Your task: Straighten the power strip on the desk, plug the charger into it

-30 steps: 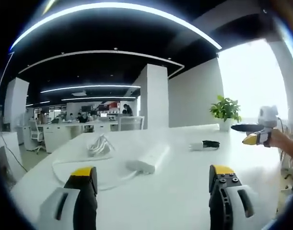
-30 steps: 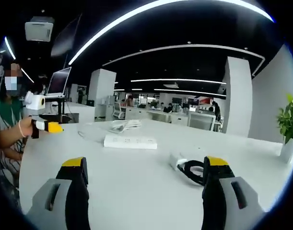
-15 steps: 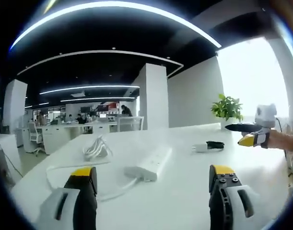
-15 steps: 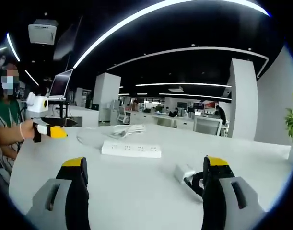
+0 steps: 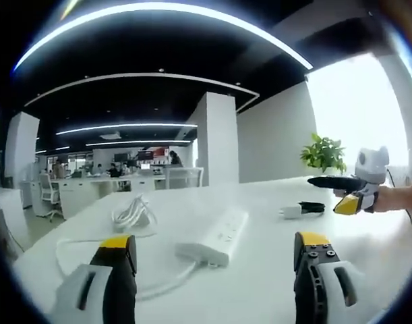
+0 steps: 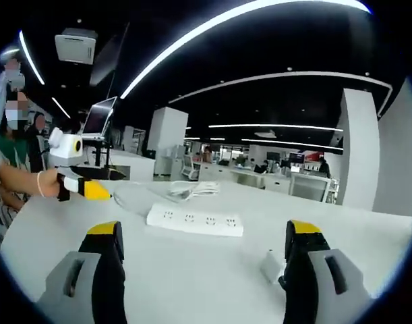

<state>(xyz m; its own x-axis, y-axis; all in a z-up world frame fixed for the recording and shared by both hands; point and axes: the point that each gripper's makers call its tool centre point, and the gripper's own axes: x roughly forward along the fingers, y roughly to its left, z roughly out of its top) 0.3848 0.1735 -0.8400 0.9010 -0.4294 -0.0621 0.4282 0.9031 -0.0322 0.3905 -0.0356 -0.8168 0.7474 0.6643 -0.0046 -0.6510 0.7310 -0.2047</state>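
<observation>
A white power strip (image 5: 216, 236) lies slantwise on the white desk (image 5: 259, 283), just beyond my open left gripper (image 5: 214, 241), whose jaws are wide apart and hold nothing. Its white cable loops left to a coiled bundle (image 5: 128, 214). The white charger (image 5: 290, 211) with its black cord (image 5: 312, 206) rests farther right. In the right gripper view the power strip (image 6: 195, 221) lies crosswise ahead of my open, empty right gripper (image 6: 204, 229). The charger (image 6: 272, 264) is partly hidden behind the right jaw. Each gripper shows in the other's view: the right (image 5: 350, 196), the left (image 6: 81, 185).
A potted plant (image 5: 324, 154) stands at the desk's far edge by a bright window. A person (image 6: 17, 169) stands at the left of the right gripper view, with a laptop on a stand (image 6: 101, 116) behind. Office desks and chairs (image 5: 111, 182) fill the background.
Both cameras have shifted. In the right gripper view the charger has slid down toward the right jaw and the strip looks nearer. Nothing on the desk has moved.
</observation>
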